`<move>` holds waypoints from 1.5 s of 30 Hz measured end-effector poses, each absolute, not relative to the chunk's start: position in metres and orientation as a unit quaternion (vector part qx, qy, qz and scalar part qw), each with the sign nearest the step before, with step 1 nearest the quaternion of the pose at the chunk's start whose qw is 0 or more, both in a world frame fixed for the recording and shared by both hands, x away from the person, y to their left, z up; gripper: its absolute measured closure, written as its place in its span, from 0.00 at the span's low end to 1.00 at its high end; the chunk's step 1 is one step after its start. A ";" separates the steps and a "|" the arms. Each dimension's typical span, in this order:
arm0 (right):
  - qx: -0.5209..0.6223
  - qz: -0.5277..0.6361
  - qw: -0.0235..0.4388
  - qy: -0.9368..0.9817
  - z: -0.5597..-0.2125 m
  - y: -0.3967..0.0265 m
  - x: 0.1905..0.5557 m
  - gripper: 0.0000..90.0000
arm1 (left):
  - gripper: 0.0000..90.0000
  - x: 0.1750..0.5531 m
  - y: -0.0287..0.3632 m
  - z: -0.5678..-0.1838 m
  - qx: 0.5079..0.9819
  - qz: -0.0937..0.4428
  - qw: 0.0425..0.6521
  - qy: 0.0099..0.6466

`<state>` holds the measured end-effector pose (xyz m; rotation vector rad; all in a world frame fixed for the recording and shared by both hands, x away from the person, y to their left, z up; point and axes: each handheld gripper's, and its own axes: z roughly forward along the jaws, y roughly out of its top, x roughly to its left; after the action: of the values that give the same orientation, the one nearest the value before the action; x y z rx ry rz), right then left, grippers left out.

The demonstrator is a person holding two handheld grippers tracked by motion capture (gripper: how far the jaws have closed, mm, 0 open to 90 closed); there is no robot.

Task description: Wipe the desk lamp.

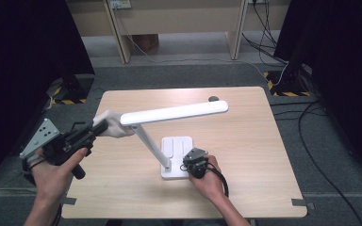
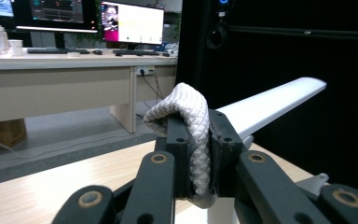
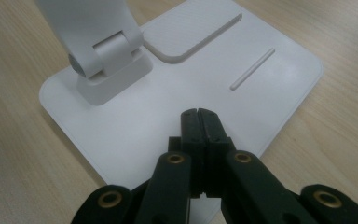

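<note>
Grey carpet and dark screens surround my pale wooden table [image 1: 245, 155], where the white folding desk lamp [image 1: 174, 113] stands on its flat square base [image 1: 181, 146] close to the near edge, its long head stretched level toward the far edge. At the head's left end my left gripper [image 2: 198, 154] pinches a white knitted cloth [image 2: 186, 116] tightly, just beside the lamp. My right gripper [image 3: 199, 122] has its jaws pressed together, tips down on the base's near right corner.
</note>
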<state>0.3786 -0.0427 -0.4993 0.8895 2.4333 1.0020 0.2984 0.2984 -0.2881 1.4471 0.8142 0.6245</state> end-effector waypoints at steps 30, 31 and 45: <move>0.320 0.365 0.168 0.858 -0.501 -0.046 0.380 1.00 | 0.89 0.319 0.253 -0.280 0.649 0.247 0.640 0.329; 0.321 0.366 0.167 0.858 -0.501 -0.046 0.380 1.00 | 0.89 0.320 0.252 -0.279 0.649 0.244 0.640 0.331; 0.317 0.366 0.172 0.858 -0.501 -0.046 0.379 1.00 | 0.89 0.324 0.241 -0.278 0.651 0.244 0.639 0.331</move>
<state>0.3790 -0.0455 -0.5014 0.9004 2.4335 1.0388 0.3238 0.2410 -0.2778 1.4847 0.7551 0.5559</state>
